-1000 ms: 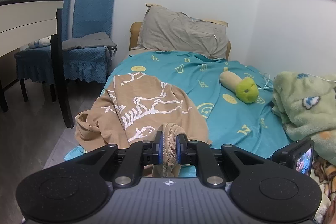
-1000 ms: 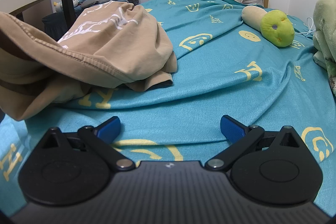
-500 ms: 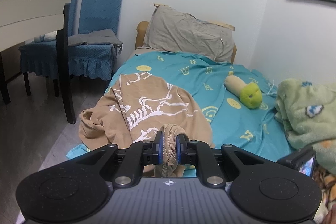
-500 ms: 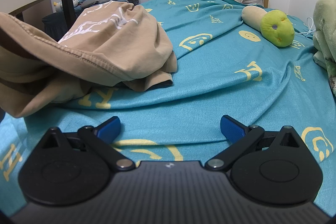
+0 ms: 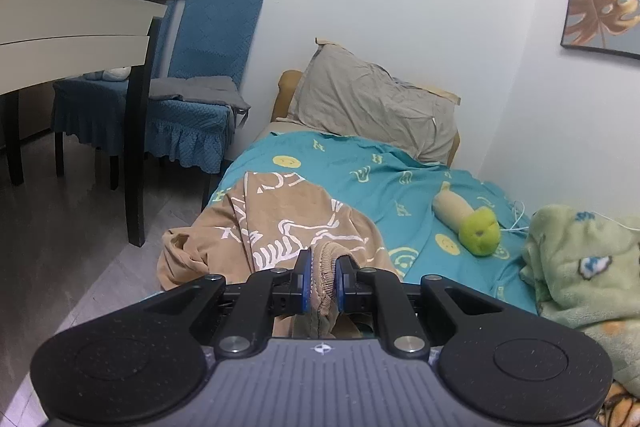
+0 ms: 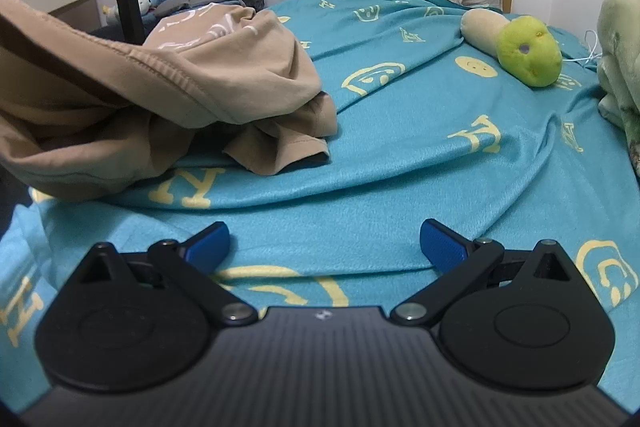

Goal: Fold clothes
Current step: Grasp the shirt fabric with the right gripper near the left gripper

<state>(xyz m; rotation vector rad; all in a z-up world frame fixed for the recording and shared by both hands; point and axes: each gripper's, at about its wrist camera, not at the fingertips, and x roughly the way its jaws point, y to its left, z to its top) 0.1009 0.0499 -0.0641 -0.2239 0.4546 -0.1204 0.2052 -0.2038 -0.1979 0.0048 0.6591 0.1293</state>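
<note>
Shirt [image 5: 280,223] hem pinched (bunched) in left tool [image 5: 320,281].

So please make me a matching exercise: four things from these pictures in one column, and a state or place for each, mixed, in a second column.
1. left claw
2. right claw
3. green plush toy
4. grey pillow

a. leans at the head of the bed
b. open, holding nothing
c. lies on the teal sheet
d. shut on the tan shirt

Pairs: 1-d, 2-b, 3-c, 4-a
</note>
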